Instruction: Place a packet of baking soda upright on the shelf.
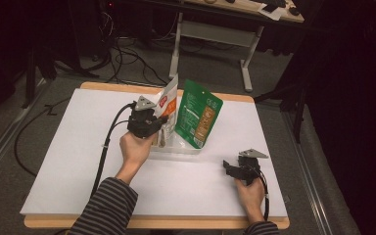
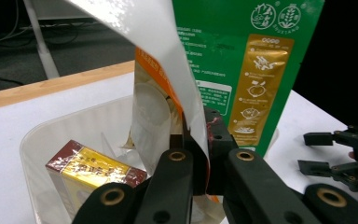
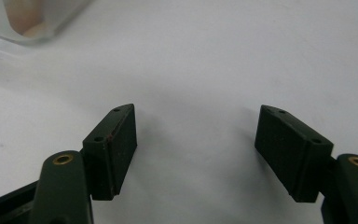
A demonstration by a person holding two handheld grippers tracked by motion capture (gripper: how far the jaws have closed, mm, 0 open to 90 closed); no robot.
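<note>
left tongs (image 2: 196, 140) around white pouch (image 2: 168, 60)

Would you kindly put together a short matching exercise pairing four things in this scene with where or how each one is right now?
Things:
1. white and orange pouch
2. green pouch
3. gold and red box
4. right gripper

States:
A. jaws apart over the bare white tabletop
B. lying inside the clear bin
C. pinched between the left gripper's jaws
D. standing upright, not gripped

Pairs: 1-C, 2-D, 3-B, 4-A
</note>
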